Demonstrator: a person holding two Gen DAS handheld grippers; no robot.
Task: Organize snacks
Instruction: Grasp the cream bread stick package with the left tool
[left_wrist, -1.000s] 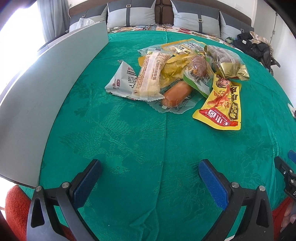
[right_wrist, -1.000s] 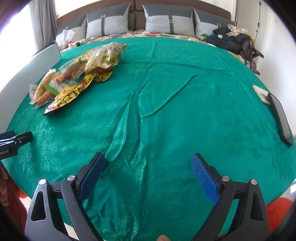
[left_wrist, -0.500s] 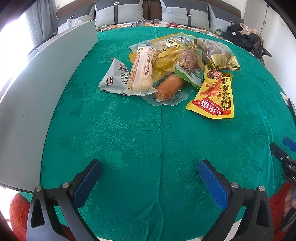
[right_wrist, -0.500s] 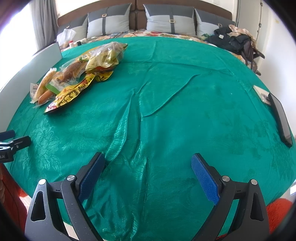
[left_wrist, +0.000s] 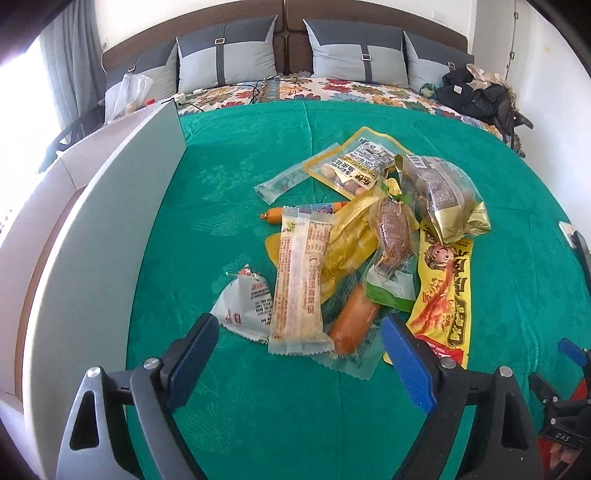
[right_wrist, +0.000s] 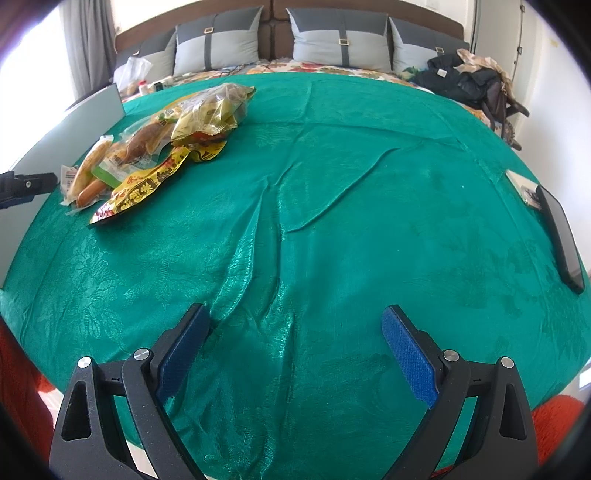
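Now your left gripper (left_wrist: 299, 358) reaches the snack pile (left_wrist: 369, 240).
Roughly ten packets lie heaped on the green cloth (right_wrist: 332, 221); both your grippers gape empty, the left's jaws just narrowing, the right gripper (right_wrist: 295, 347) well apart.

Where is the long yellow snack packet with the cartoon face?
In the left wrist view the yellow packet lies on the green cloth at the right edge of the snack pile, just below the gold bag.
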